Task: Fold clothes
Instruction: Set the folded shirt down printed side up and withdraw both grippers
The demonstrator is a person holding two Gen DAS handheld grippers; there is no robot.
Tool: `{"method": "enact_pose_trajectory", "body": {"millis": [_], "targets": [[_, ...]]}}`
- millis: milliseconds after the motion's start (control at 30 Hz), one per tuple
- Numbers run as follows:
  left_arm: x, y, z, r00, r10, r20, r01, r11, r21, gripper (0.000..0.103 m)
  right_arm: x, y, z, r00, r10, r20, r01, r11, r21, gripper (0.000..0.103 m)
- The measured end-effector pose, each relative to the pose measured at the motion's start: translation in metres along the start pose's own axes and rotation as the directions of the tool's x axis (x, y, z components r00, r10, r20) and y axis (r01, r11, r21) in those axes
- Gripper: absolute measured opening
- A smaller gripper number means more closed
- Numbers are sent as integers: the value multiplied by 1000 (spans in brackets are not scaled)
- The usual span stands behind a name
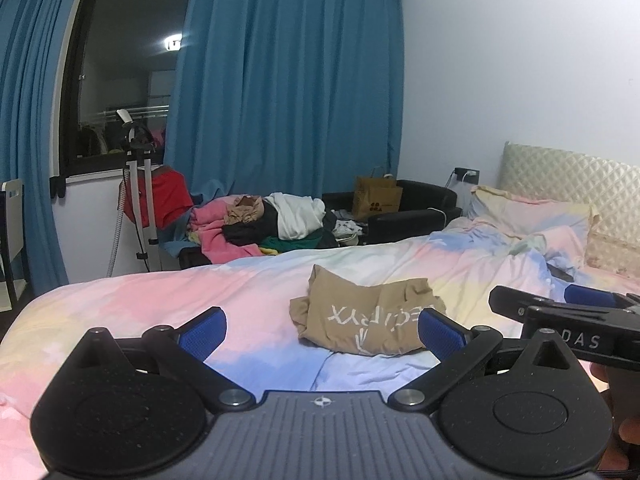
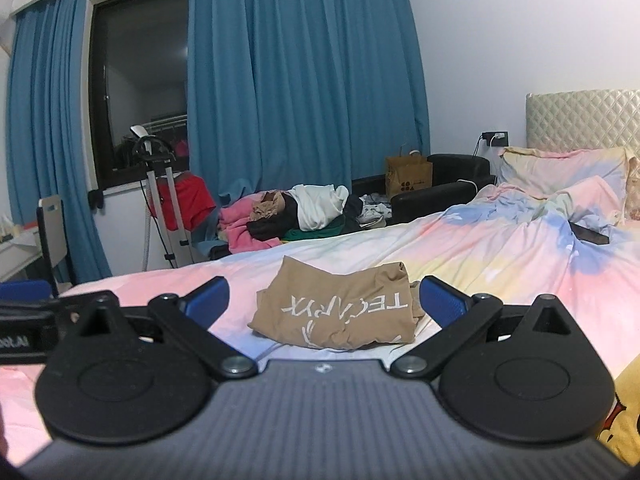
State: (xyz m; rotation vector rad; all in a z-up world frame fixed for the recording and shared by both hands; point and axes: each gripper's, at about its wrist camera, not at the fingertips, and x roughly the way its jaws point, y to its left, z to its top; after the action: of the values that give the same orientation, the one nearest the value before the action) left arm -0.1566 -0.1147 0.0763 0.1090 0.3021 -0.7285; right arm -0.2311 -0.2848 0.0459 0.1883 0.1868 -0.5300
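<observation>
**Folded tan shirt on the bed, both grippers wide and empty**

On the bed (image 1: 120, 312), right in the middle of the pastel bedcover, sits the tan shirt (image 1: 366, 320), folded into a compact bundle with white lettering facing up. Left gripper (image 1: 322, 330) hovers just short of it, blue pads spread wide apart, nothing between them. Right gripper (image 2: 324, 300) is alongside, likewise spread wide and holding nothing, the shirt framed between its fingers but untouched. From the left view you can see the right gripper's black body poking in at the edge. Beyond the bed, a heap of clothes (image 2: 296, 216), pink, white, black and green, is piled on a black sofa (image 2: 440, 196), with a brown paper bag (image 2: 408, 176) standing on it. Blue curtains (image 2: 300, 80) hang behind, and a pillow (image 2: 568, 168) lies by the quilted headboard (image 2: 584, 120).
</observation>
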Motion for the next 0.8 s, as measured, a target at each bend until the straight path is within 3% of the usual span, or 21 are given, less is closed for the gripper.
{"method": "enact_pose_trajectory", "body": {"millis": [433, 800], "targets": [[17, 18, -29, 999, 23, -28, -23, 999, -35, 103, 19, 13, -32, 999, -34, -14, 34, 999, -37, 103], [19, 25, -38, 999, 39, -37, -41, 999, -34, 103, 19, 20, -36, 998, -64, -21, 62, 995, -75, 103]]}}
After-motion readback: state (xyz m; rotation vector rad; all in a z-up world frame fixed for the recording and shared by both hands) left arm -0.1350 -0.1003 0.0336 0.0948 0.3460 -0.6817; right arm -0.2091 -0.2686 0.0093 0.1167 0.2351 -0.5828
